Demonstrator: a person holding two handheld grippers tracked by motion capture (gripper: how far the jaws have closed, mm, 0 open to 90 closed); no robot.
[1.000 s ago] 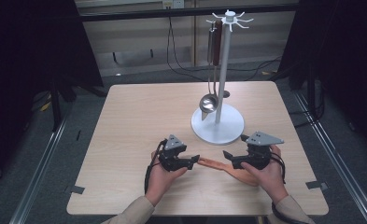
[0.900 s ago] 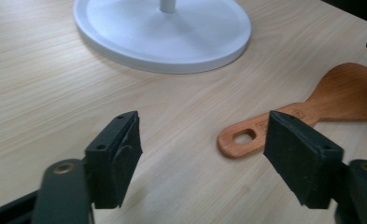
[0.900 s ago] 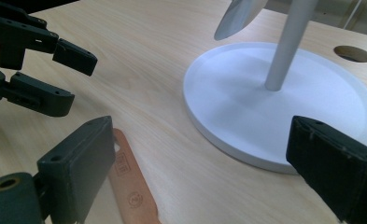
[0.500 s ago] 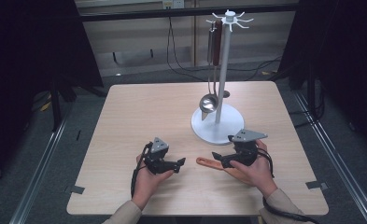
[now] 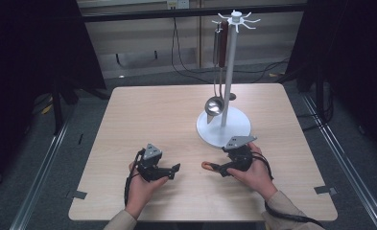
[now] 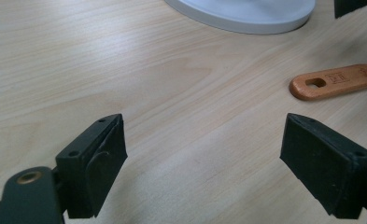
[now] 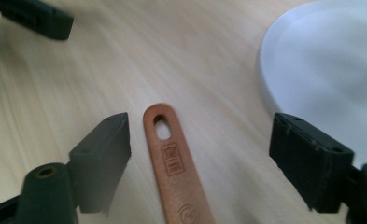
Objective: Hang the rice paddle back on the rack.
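Wooden handle (image 7: pixel 174 163): it lies flat on the table (image 5: pixel 152 115), just in front of the white stand (image 5: pixel 223 129), hole end pointing toward our left gripper (image 5: pixel 172 171).
Right gripper (image 7: pixel 200 158): its jaws straddle the handle without pressing; they have just been closing.
Left gripper: empty, jaws spread, and they have just been opening.
Doing it well: we should centre the handle between the pads, keep them square to its sides, squeeze firmly, then lift it level.

Bare table (image 5: pixel 143 120) left, stand base (image 5: pixel 224 132) blocking right gripper (image 5: pixel 218 168)
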